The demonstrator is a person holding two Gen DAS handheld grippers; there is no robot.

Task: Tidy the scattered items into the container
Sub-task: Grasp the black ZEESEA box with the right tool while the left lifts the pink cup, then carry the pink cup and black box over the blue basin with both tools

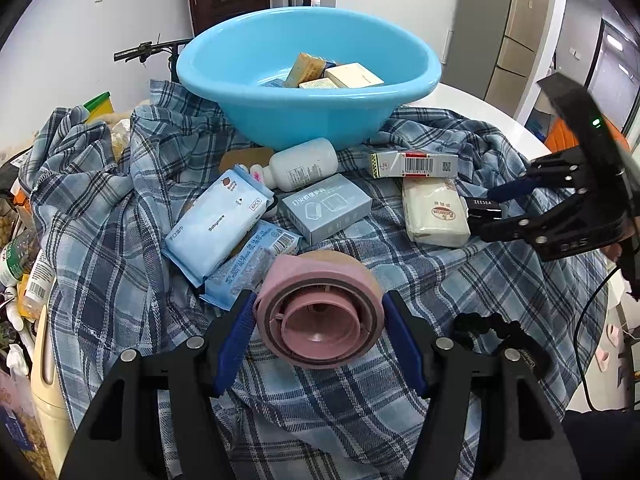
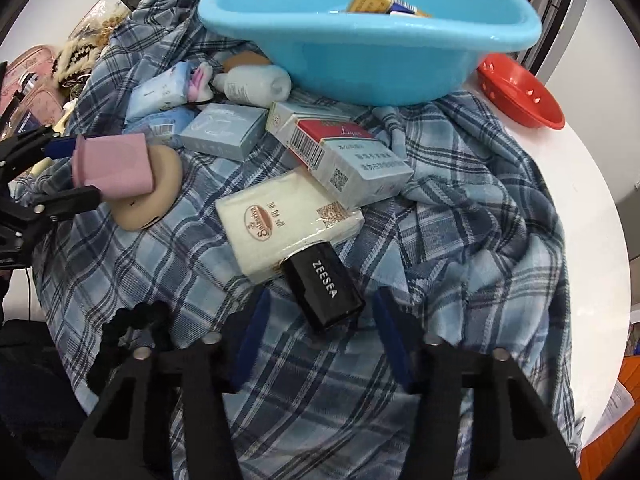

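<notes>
My left gripper (image 1: 319, 312) is shut on a pink round cap-like item (image 1: 320, 312), held just above the plaid cloth; it also shows in the right wrist view (image 2: 114, 166) with a tan disc (image 2: 154, 196) beside it. My right gripper (image 2: 318, 314) is open around a black ZEESEA box (image 2: 322, 288) that lies on the cloth against a white tissue pack (image 2: 280, 220). The blue basin (image 1: 304, 76) stands at the back and holds several small boxes. A white bottle (image 1: 304, 164), grey box (image 1: 324, 208), blue wipes pack (image 1: 218, 220) and cigarette carton (image 2: 344, 156) lie scattered in front.
A plaid cloth (image 1: 340, 400) covers the round white table (image 2: 592, 200). A red plastic basket (image 2: 520, 90) sits right of the basin. Clutter of bottles and bags (image 1: 24, 264) crowds the left edge. A black scrunchie (image 2: 132, 320) lies near my right gripper.
</notes>
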